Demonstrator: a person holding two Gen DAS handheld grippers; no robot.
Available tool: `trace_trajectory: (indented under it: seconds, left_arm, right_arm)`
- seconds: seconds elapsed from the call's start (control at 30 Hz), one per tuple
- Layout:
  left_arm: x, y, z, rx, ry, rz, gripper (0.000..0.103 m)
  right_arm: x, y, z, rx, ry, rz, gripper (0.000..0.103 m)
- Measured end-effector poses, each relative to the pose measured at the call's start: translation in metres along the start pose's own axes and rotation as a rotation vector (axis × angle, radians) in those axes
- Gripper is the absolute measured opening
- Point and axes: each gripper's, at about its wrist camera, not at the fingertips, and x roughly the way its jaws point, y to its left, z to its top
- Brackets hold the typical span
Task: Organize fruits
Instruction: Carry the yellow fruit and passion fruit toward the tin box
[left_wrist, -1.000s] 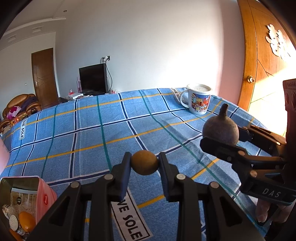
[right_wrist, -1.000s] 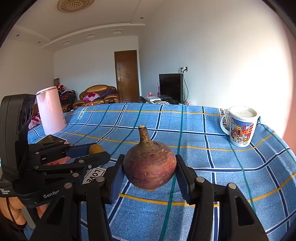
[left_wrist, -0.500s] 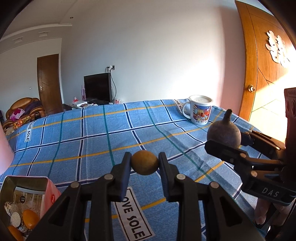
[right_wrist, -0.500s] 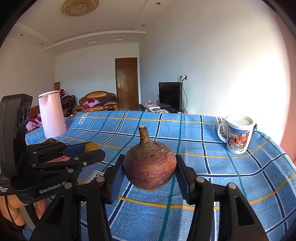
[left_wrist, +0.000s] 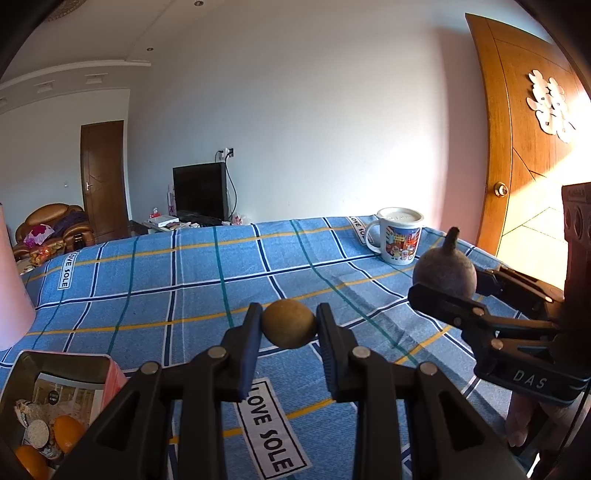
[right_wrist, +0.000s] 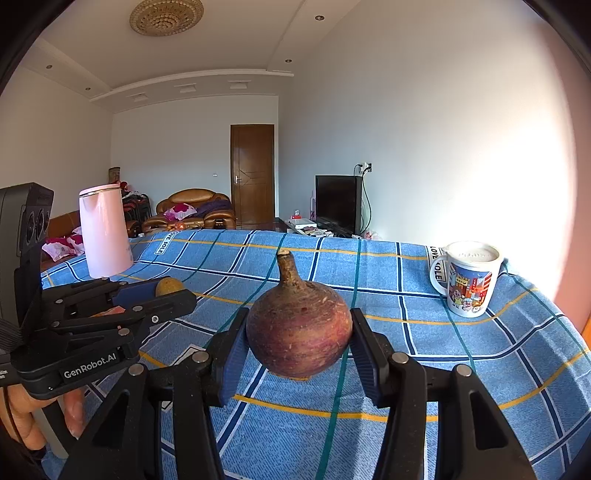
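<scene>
Tin (left_wrist: 59, 402) sits at the far left of my left wrist view, open, with orange fruits (left_wrist: 66, 428) and something foil-like inside; the frame edge cuts off its lower part, so I cannot make out all it holds. Behind it a pink kettle (right_wrist: 105, 230) stands on the surface (left_wrist: 192, 280), which is covered by a blue checked cloth; only a sliver of the kettle shows in the left view.

My left hand-held gripper (left_wrist: 289, 328) is closed narrowly on a small round brownish fruit (left_wrist: 289, 324), held clear above the cloth. From the right wrist view most of that fruit is hidden behind the gripper's fingers.

Further right, my right hand-held gripper (right_wrist: 298, 341) is spread wider and clamps a round reddish fruit (right_wrist: 299, 332) with a stem pointing up, also off the cloth. In the left view it reads only as a dark backlit shape.

A patterned mug (right_wrist: 469, 280) stands near the surface's far right corner, well apart from both grippers; its contents are hard to make out.
</scene>
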Motion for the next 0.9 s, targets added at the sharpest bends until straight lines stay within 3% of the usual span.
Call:
trace_trajectory:
  seconds: [0.47,0.9]
  left_arm:
    - [-0.007,-0.003,-0.004,0.026,0.009,-0.015,0.031]
    - [-0.041,0.04,-0.01,-0.052,-0.003,0.029,0.031]
  right_arm:
    - [-0.003,0.008,0.0,-0.014,-0.005,-0.001,0.054]
    - [0.005,0.064,0.013,-0.054,0.014,0.117,0.054]
